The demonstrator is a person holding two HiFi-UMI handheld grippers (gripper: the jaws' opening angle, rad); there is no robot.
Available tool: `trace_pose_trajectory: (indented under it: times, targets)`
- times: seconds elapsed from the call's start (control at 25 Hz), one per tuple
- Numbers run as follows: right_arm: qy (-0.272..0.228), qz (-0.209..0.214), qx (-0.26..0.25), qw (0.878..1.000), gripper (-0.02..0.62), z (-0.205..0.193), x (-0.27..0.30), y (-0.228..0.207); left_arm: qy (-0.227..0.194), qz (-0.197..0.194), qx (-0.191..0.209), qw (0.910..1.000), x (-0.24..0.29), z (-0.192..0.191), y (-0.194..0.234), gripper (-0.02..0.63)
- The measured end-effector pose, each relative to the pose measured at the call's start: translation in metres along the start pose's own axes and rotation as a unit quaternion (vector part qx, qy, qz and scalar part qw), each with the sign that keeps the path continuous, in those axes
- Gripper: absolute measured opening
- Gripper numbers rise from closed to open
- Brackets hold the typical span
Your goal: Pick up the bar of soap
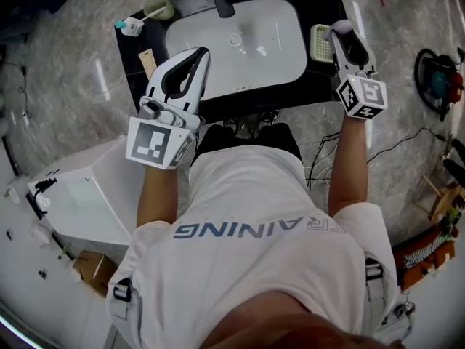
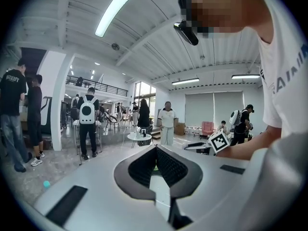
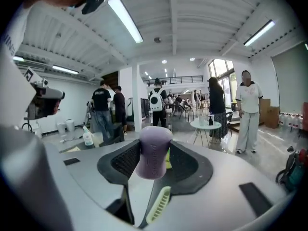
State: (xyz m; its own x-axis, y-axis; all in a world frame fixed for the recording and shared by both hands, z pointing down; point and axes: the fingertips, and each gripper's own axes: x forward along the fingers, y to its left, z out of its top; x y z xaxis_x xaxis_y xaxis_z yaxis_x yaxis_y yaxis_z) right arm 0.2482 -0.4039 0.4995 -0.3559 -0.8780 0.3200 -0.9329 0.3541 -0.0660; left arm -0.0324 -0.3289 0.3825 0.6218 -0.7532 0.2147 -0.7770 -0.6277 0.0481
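Floor of grey veined stone [image 1: 73, 107] fills the edges of our head view. On it stands a black rectangular counter [image 1: 134, 46] holding a white rounded-rectangle sink basin [image 1: 218, 64]. We stand in front of it with a gripper in each hand.

Our left gripper [image 1: 201, 53] hangs over the basin's near left corner. In the left gripper view [image 2: 155, 150] its two dark-padded jaws meet at the tips, with nothing between them.

Our right gripper [image 1: 341, 32] sits over the counter's right end, just beside a pale green ribbed soap dish [image 1: 320, 42]. In the right gripper view [image 3: 153, 146] its jaws are clamped on the lavender rounded bar of soap [image 3: 153, 159], which stands upright between the pads. The dish [image 3: 159, 205] shows below the soap and apart from it. From the head view the soap [image 1: 341, 25] peeks out at the jaw tips.
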Motion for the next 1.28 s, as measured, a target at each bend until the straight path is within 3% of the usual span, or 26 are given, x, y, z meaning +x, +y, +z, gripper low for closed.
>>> trace_pose_trajectory:
  times: [0.32, 0.64, 0.88, 1.28]
  targets:
    - [-0.132, 0.032, -0.004, 0.991, 0.199, 0.093, -0.039, 0.022, -0.02, -0.002, 0.012, 0.9997, -0.008, 0.019, -0.005, 0.002]
    - [-0.221, 0.061, -0.021, 0.973, 0.198, 0.171, -0.087, 0.053, -0.052, 0.0, 0.028, 0.9983, -0.019, 0.047, -0.008, 0.002]
    - [-0.254, 0.078, -0.042, 0.963, 0.198, 0.209, -0.119, 0.076, -0.074, 0.012, 0.035, 0.9966, -0.028, 0.073, -0.007, 0.002]
    - [-0.271, 0.089, -0.049, 0.957, 0.195, 0.223, -0.136, 0.088, -0.091, 0.012, 0.037, 0.9951, -0.033, 0.089, -0.012, 0.002]
